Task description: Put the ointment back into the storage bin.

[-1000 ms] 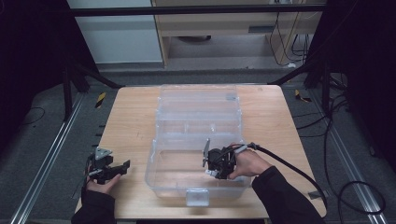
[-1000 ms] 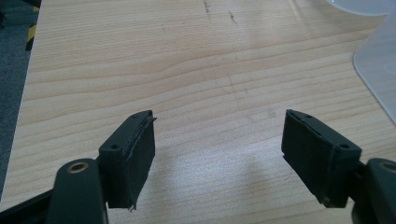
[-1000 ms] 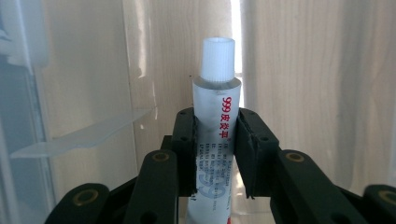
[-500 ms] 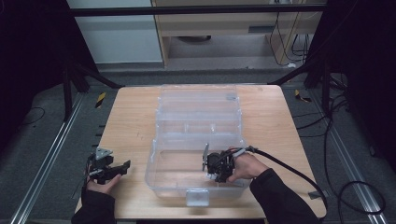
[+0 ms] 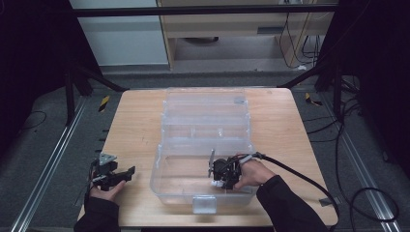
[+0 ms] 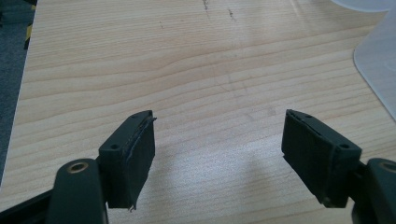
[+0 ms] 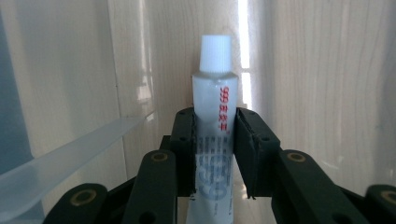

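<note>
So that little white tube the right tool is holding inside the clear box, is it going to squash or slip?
The white tube looks like a soft ointment tube, so it probably dents a little where the right tool pinches its body. Its surface looks smooth, so it may slide if the grip loosens. It seems small and likely light. Being round, it could roll once laid in the clear box.

The wooden table (image 5: 130, 125) lies bare left of the clear plastic box (image 5: 205, 125), giving open passage there. Inside the box's near compartment, its walls hem the right gripper (image 5: 212, 170); a low divider, possibly, stands just beside it.
</note>
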The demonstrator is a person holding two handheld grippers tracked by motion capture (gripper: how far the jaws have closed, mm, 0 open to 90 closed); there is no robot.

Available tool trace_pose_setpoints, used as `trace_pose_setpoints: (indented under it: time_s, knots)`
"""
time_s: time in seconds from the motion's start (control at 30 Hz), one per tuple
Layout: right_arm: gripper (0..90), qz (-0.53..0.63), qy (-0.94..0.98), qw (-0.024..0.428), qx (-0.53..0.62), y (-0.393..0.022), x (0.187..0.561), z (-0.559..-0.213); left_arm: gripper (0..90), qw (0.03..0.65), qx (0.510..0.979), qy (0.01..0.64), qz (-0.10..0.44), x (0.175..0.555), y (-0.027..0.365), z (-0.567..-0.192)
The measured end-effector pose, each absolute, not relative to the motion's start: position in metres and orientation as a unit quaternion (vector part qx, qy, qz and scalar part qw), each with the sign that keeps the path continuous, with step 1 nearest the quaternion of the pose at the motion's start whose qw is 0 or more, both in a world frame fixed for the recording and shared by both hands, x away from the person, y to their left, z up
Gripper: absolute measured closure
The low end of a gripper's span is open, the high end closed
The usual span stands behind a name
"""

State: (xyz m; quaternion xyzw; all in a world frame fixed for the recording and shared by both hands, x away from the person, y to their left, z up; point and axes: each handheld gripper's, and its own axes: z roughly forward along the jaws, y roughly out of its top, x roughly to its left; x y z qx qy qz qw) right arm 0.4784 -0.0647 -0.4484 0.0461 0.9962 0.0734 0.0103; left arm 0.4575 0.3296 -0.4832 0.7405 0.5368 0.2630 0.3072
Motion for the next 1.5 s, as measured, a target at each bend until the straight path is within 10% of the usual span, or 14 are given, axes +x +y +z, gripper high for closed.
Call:
trace_pose_setpoints:
  time_s: [0.53, 1.5]
  knots:
    - [68.0, 0.114, 0.992, 0.026, 0.054, -0.073, 0.475, -0.429, 25.5, 0.306, 0.741, 0.537, 0.262, 0.457, 0.329, -0.483]
    - [37.6, 0.383, 0.877, 0.125, 0.264, -0.183, 0.449, -0.381, 37.2, 0.307, 0.748, 0.534, 0.247, 0.457, 0.327, -0.483]
